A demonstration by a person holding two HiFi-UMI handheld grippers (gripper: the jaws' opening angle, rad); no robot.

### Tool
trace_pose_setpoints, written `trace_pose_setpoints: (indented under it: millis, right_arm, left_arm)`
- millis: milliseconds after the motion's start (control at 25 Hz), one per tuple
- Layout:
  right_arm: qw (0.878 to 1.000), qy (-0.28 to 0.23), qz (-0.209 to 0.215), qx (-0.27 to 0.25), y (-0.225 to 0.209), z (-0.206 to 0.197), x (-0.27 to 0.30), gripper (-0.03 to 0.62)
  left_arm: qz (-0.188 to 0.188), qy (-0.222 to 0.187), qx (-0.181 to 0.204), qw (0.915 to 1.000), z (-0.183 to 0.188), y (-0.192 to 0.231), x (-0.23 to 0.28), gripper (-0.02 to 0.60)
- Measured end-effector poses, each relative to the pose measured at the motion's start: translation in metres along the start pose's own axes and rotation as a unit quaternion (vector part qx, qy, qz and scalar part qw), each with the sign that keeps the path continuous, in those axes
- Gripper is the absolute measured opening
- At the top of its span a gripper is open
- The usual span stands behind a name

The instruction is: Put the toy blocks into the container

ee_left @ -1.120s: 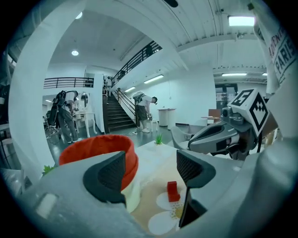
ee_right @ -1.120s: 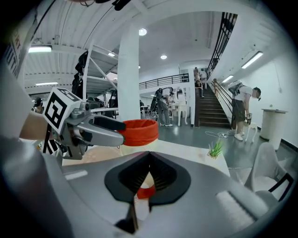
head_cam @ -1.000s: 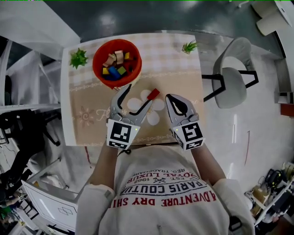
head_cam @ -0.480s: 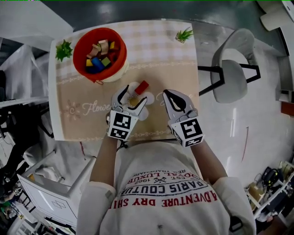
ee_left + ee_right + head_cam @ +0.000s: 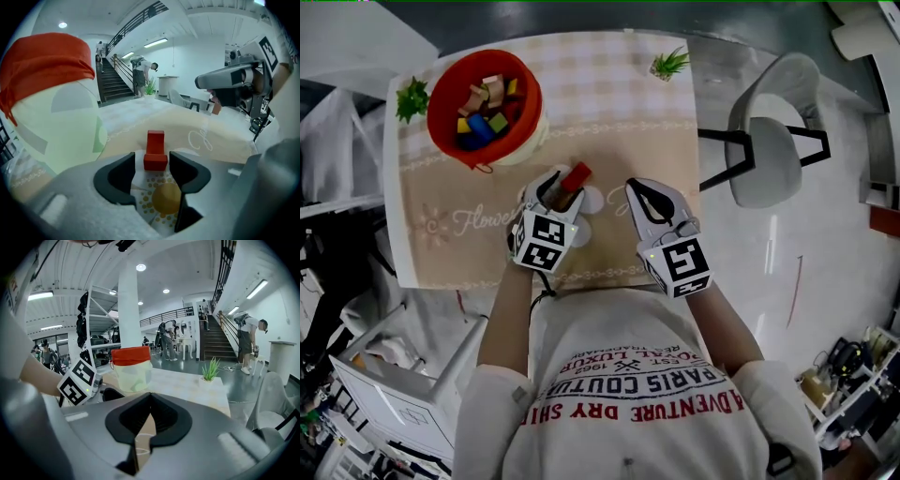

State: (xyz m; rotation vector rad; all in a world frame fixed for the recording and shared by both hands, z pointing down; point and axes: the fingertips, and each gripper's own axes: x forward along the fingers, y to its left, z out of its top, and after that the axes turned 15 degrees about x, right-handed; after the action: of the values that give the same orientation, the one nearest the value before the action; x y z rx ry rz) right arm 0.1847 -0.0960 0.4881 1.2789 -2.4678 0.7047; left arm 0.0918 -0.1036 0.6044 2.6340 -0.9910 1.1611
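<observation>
A red toy block [image 5: 575, 176] lies on the flower print of the beige tablecloth [image 5: 469, 253]. My left gripper [image 5: 561, 181] is lowered around it, jaws closing, and the block [image 5: 155, 150] sits between the two pads with thin gaps on both sides. The red-rimmed container [image 5: 441, 127] stands at the far left of the table with several coloured blocks [image 5: 483, 108] inside; in the left gripper view the container [image 5: 47, 61] is close on the left. My right gripper [image 5: 630, 187] hovers beside the left one, shut on nothing [image 5: 150, 394].
Two small green plants [image 5: 412, 97] [image 5: 668, 64] stand at the table's far corners. A white chair [image 5: 773, 150] is beyond the table's right edge. A white cabinet [image 5: 384, 403] sits on the floor at my lower left.
The left gripper moved forward and down over the red block and its jaws narrowed around it. The right gripper stayed shut beside it. The head view shifted, so the table sits further left.
</observation>
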Motion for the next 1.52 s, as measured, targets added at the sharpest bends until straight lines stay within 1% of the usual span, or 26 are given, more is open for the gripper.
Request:
trace_pose_setpoints:
  millis: [80,120,160,280,400,640,840,1040,1320,1520]
  right_arm:
    - [1.0,-0.004,0.0,-0.001,-0.001,0.001,0.0,0.002]
    - [1.0,-0.007,0.0,-0.001,-0.001,0.001,-0.001,0.002]
    - [1.0,-0.009,0.0,-0.001,-0.001,0.002,-0.001,0.002]
    - [1.0,-0.015,0.0,-0.004,0.002,0.003,-0.005,0.002]
    - [1.0,-0.019,-0.002,-0.008,0.004,0.004,-0.011,0.002]
    - [0.999,-0.029,0.003,-0.016,0.02,0.015,-0.019,0.002]
    - [0.998,-0.049,0.013,-0.026,0.041,0.036,-0.021,0.002]
    - [0.997,-0.068,0.021,-0.037,0.065,0.062,-0.015,0.002]
    - [0.995,-0.084,0.018,-0.045,0.088,0.092,0.007,0.002]
    - [0.995,-0.085,0.011,-0.046,0.097,0.105,0.025,0.002]
  left_arm:
    - [-0.003,0.002,0.007,1.0,0.001,-0.001,0.0,0.222]
    - [-0.003,0.003,0.01,0.9999,0.001,-0.002,0.0,0.2]
    - [-0.003,0.004,0.012,0.9999,0.0,-0.003,0.0,0.156]
    - [-0.009,0.003,0.013,0.9999,0.0,-0.008,-0.003,0.155]
    - [-0.007,-0.01,0.014,0.9998,0.008,-0.009,-0.009,0.155]
    - [0.03,-0.058,0.006,0.9978,0.043,0.007,-0.047,0.155]
    - [0.07,-0.093,0.014,0.9931,0.074,0.03,-0.091,0.155]
    - [0.108,-0.122,0.033,0.9861,0.099,0.062,-0.137,0.155]
    - [0.138,-0.136,0.034,0.9805,0.102,0.113,-0.173,0.156]
    - [0.16,-0.128,0.027,0.9785,0.093,0.155,-0.183,0.156]
